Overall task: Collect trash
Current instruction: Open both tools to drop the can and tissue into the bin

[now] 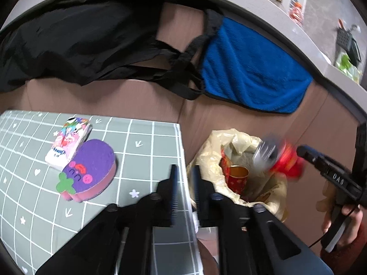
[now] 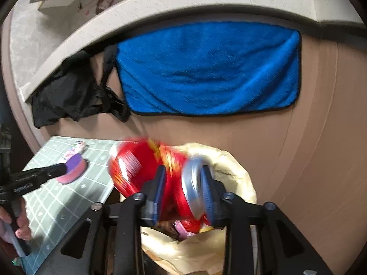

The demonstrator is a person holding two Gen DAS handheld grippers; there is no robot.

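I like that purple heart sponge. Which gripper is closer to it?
Left. The left gripper sits at the mat's edge beside the purple heart sponge; the right gripper is farther off, over the trash bag.

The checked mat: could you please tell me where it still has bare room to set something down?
The checked mat is bare from the purple sponge across to its right edge, and along the near-left side. The far-left part is crowded: a tissue pack leans against the sponge. Right of the mat, the trash bag and red wrapper fill the space.
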